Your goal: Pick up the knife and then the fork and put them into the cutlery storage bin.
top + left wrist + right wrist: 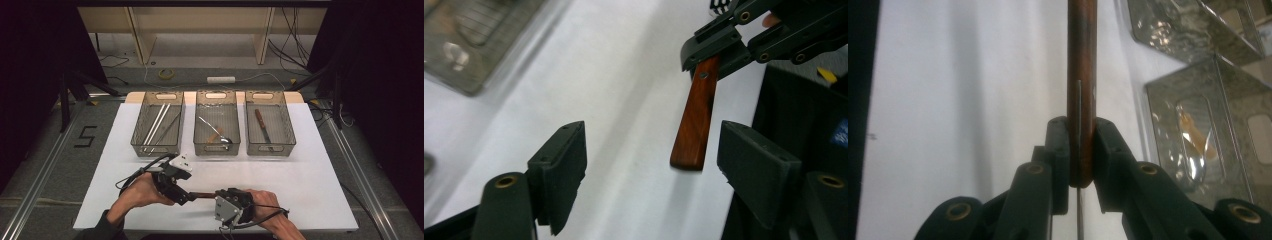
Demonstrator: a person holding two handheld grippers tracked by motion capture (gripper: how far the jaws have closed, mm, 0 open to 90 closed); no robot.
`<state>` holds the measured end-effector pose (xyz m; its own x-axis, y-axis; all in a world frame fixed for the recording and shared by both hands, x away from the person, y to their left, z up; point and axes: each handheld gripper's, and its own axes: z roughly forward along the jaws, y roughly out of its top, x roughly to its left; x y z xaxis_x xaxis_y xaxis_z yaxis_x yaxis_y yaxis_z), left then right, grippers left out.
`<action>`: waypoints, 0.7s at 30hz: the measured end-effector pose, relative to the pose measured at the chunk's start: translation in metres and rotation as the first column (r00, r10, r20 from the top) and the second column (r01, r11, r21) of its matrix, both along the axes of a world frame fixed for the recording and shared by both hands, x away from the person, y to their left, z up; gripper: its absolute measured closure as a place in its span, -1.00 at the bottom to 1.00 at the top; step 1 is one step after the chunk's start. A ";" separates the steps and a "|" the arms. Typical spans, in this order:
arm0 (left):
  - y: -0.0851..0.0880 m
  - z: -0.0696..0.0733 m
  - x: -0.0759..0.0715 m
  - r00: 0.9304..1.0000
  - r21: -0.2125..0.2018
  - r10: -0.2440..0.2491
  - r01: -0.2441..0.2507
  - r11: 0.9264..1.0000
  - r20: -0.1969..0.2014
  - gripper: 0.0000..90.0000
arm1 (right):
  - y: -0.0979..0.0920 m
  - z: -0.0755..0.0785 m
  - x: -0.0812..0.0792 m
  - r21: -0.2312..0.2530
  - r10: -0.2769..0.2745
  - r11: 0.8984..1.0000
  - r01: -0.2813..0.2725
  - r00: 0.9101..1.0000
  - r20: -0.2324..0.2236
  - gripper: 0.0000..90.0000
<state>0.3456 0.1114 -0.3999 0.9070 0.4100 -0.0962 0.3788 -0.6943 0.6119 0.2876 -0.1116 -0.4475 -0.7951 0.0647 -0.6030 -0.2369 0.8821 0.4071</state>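
My left gripper (pixel 186 196) sits near the counter's (pixel 310 165) front edge, angled right, its flat black padded jaws spread wide either side of the wooden handle's free end without touching. That knife handle (pixel 696 120), smooth reddish-brown wood with a rivet, runs level to my right gripper (pixel 219 194), clamped tight on it.

I see a dark sleeve (pixel 97 227) at my lower left. The left gripper (pixel 189 196) is black, with a grey three-cornered plate (pixel 180 161) on top and black cables (pixel 131 176) looping off it. The right gripper (pixel 216 194) carries a grey plate (pixel 223 207) dotted with screws and trails its own cable (pixel 267 216). Close up, the flat black pads (pixel 561 167) sit on arms with brass-ringed pivot holes (pixel 958 210)
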 end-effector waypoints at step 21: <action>0.052 -0.018 -0.008 0.933 -0.326 0.310 -0.241 0.914 0.180 -0.50 | -0.040 0.007 0.027 0.110 -0.186 0.974 0.196 0.978 -0.095 0.76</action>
